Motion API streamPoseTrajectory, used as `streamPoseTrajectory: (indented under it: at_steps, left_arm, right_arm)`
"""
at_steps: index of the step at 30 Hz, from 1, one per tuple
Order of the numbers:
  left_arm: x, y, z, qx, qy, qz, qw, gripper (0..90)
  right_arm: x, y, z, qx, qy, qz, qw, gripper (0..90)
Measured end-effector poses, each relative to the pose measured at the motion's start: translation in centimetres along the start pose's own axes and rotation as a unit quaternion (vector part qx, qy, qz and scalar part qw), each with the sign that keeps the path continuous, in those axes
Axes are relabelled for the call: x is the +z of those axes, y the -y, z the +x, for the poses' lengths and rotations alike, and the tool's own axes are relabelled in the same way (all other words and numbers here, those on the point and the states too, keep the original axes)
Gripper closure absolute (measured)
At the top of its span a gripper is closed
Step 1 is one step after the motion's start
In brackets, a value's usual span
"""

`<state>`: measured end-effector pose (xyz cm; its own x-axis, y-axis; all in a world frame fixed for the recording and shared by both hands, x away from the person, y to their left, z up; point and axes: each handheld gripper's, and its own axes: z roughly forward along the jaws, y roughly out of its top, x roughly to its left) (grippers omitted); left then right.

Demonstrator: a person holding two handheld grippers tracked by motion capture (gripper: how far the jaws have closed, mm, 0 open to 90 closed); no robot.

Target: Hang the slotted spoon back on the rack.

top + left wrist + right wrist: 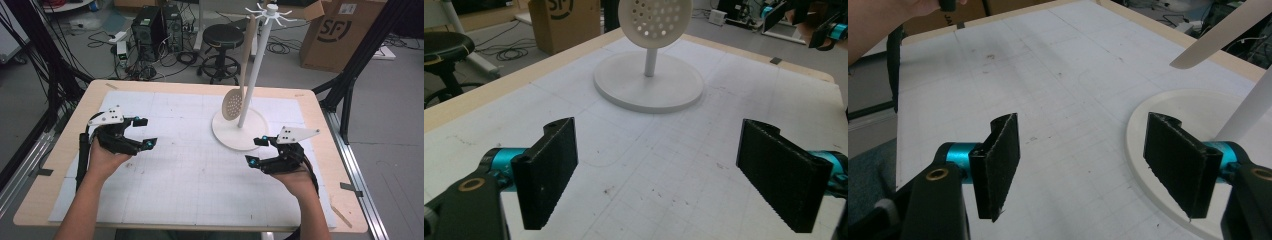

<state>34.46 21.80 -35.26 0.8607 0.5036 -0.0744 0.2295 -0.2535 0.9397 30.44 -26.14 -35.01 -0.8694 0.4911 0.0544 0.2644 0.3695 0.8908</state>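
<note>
left hand-held gripper [141, 132] open, empty, right hand-held gripper [256, 151] open beside stand base [225, 132]

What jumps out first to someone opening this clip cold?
A tall white stand on a round base rises at the far right of the table, with a wooden slotted spoon hanging from its top hooks. Nearer the person, the left gripper and right gripper sit over the gridded mat, open and empty.
</note>
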Motion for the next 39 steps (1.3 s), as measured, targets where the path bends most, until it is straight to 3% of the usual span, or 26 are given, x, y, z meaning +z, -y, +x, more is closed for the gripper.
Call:
streamPoseTrajectory:
  at_steps: [7, 13, 23, 39]
  left_arm:
    - [0.2, -0.1, -0.8, 0.003, 0.001, 0.012, 0.9999, 15.1]
    - [-0.2, 0.0, -1.5, 0.005, 0.007, 0.006, 0.9999, 13.5]
    - [-1.0, 0.0, -1.9, -0.002, 0.01, -0.009, 0.9999, 7.5]
    - [-1.0, 0.4, -2.0, 0.001, 0.01, -0.001, 1.0, 5.9]
  right_arm:
    - [-0.2, 0.1, -0.1, 0.0, 0.0, -0.006, 1.0, 29.8]
    - [-0.5, 0.4, -0.2, 0.002, 0.001, -0.004, 1.0, 29.8]
    - [-0.2, 0.4, -0.1, -0.002, 0.002, 0.001, 1.0, 29.8]
    - [0.1, 0.3, 0.0, -0.003, 0.001, 0.007, 1.0, 29.8]
